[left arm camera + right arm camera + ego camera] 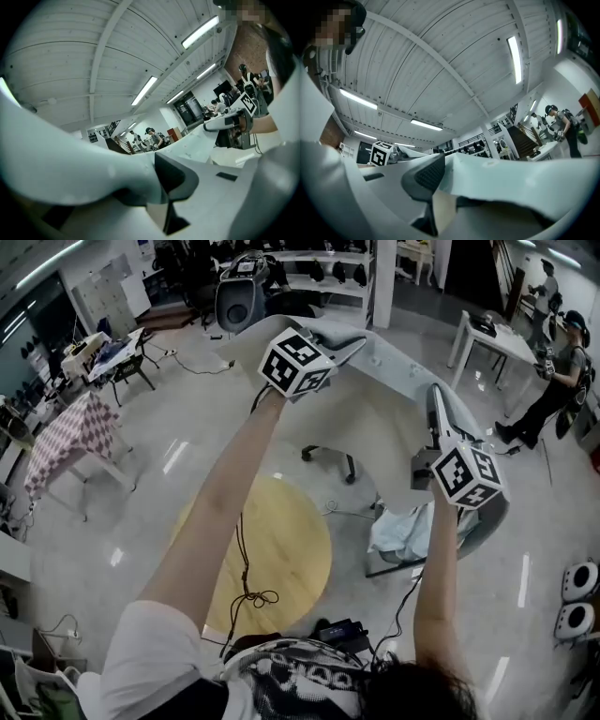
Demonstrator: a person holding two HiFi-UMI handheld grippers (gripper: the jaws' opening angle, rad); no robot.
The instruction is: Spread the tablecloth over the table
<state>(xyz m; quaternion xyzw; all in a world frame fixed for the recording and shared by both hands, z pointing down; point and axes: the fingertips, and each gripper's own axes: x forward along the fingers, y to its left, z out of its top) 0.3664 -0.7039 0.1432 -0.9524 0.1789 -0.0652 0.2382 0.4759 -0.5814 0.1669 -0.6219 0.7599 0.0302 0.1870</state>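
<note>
I hold a pale tablecloth (pixel 394 367) up in the air, stretched between both grippers above the round wooden table (pixel 281 549). One bunched end of it (pixel 403 531) hangs by the table's right edge. My left gripper (pixel 361 341) is raised at upper centre, shut on the cloth's edge (pixel 56 159); in its own view the dark pad (pixel 176 176) presses on the fabric. My right gripper (pixel 434 395) is to the right and nearer me, shut on the cloth (pixel 525 183) too. Each gripper view shows the other gripper across the cloth.
A table with a checked cloth (pixel 80 427) stands at the left, an office chair (pixel 239 301) at the back, a white table (pixel 487 334) and a standing person (pixel 562 371) at the right. A chair base (pixel 328 460) and cables (pixel 248 596) lie on the floor near the round table.
</note>
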